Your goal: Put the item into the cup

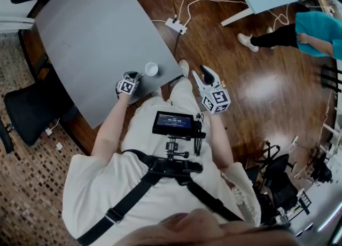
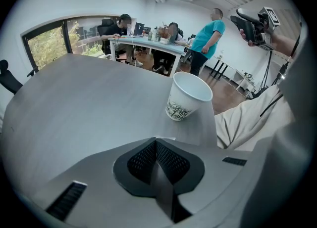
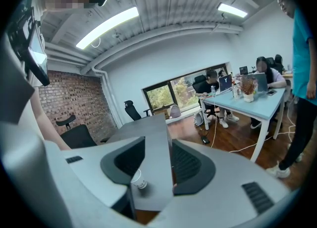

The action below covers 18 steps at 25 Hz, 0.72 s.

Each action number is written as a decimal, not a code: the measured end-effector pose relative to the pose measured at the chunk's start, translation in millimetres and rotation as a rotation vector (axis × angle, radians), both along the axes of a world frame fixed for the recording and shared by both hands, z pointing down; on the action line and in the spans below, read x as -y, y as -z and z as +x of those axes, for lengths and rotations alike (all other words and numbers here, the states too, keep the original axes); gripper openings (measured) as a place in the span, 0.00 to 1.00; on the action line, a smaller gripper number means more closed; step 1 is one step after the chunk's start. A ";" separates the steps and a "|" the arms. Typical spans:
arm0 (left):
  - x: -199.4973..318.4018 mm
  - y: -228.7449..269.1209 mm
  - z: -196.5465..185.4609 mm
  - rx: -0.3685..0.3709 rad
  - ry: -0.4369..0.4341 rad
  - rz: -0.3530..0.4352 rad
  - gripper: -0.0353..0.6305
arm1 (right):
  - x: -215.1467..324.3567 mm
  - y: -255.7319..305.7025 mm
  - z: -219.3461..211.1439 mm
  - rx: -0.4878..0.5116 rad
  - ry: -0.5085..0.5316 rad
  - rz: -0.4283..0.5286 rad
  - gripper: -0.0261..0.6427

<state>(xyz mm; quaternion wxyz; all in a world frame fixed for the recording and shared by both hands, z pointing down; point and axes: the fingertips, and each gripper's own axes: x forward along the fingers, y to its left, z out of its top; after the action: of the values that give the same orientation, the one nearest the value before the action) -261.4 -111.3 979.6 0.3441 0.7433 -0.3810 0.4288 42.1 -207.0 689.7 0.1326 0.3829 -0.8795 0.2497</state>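
Floor (image 1: 256, 90) of wood lies open to the right of the grey table (image 1: 96, 31), whose broad top narrows to a corner by the person (image 1: 160, 106). Cup (image 1: 151, 69) stands upright close to that corner's edge. Left gripper (image 2: 156, 142), jaws together, points down just beside the cup; the item cannot be made out. Right gripper (image 1: 207, 71), jaws apart and empty, hangs beyond the table edge.

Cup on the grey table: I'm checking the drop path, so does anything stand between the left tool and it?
Nothing visible does. In the left gripper view only bare table lies between the shut left tool and the upright cup, which stands open-mouthed near the table's edge.
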 end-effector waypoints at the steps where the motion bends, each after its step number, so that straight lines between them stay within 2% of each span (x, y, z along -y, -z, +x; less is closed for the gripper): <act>1: 1.3 1.4 -1.1 0.000 -0.001 0.005 0.05 | -1.5 0.5 0.9 -0.003 -0.005 -0.001 0.31; 8: 5.6 24.2 0.7 -0.032 0.012 0.049 0.05 | -12.2 4.7 3.2 0.005 -0.030 0.019 0.31; 18: 20.4 79.7 -8.6 -0.067 0.096 0.187 0.05 | -22.9 4.6 -16.0 0.033 -0.016 0.029 0.31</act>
<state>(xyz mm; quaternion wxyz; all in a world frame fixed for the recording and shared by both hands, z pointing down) -270.0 -131.7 899.9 0.3059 0.7671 -0.4429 0.3491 26.1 -184.1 685.1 0.1107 0.3878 -0.8818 0.2445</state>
